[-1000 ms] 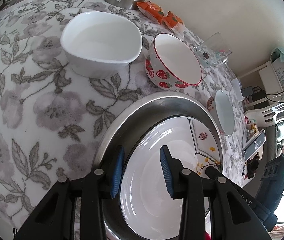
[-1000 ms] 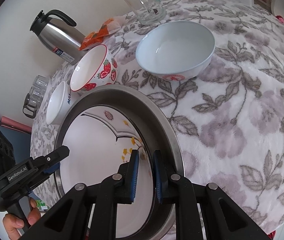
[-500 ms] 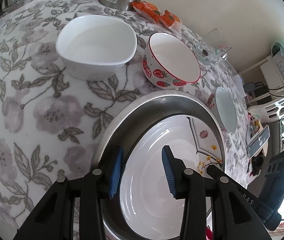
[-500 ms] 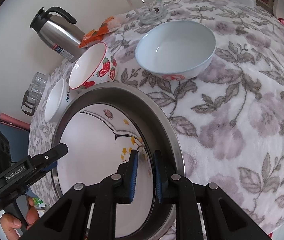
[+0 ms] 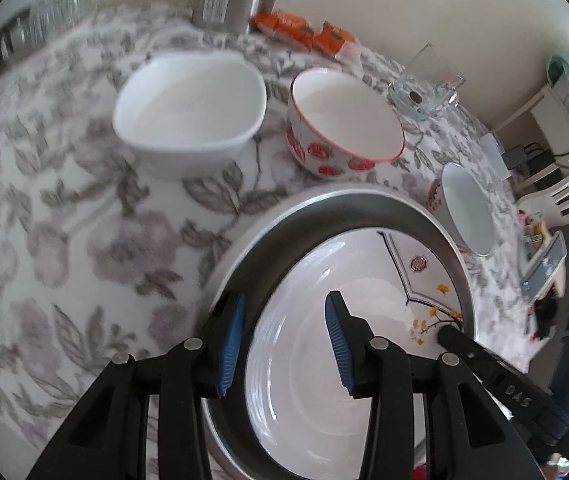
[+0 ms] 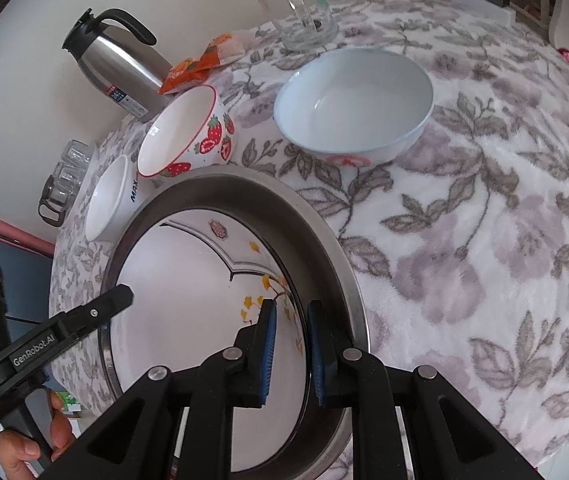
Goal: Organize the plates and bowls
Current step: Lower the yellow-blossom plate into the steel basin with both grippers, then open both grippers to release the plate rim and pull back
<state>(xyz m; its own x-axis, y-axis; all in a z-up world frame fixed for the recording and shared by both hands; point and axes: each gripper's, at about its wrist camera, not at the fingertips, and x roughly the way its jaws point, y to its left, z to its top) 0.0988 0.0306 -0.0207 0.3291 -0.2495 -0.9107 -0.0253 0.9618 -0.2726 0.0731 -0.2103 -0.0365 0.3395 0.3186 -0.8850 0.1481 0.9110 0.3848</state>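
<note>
A white plate [image 5: 364, 280] with a yellow flower print lies inside a wide steel dish [image 5: 324, 204] on the flowered tablecloth. My left gripper [image 5: 284, 300] straddles the plate's left rim. Its jaws are opening and the pads stand clear of the rim. My right gripper [image 6: 292, 306] sits over the opposite rim of the plate [image 6: 188, 280]. Its pads stay close on that rim and are just starting to part. Beyond the dish [image 6: 324, 232] stand a strawberry bowl [image 6: 188, 136], a pale blue bowl [image 6: 356, 96] and a white bowl [image 5: 188, 100].
A steel thermos [image 6: 116, 68], orange snack packets [image 5: 304, 30] and a glass mug [image 6: 300, 12] line the wall side. Drinking glasses [image 5: 36, 28] sit at the far left corner. A person's hand [image 6: 24, 448] holds the left tool. Bare cloth spreads to the right of the dish.
The left jaws have spread wider around the plate's rim, and the left view has tipped up a little. The right gripper has stayed where it was.
</note>
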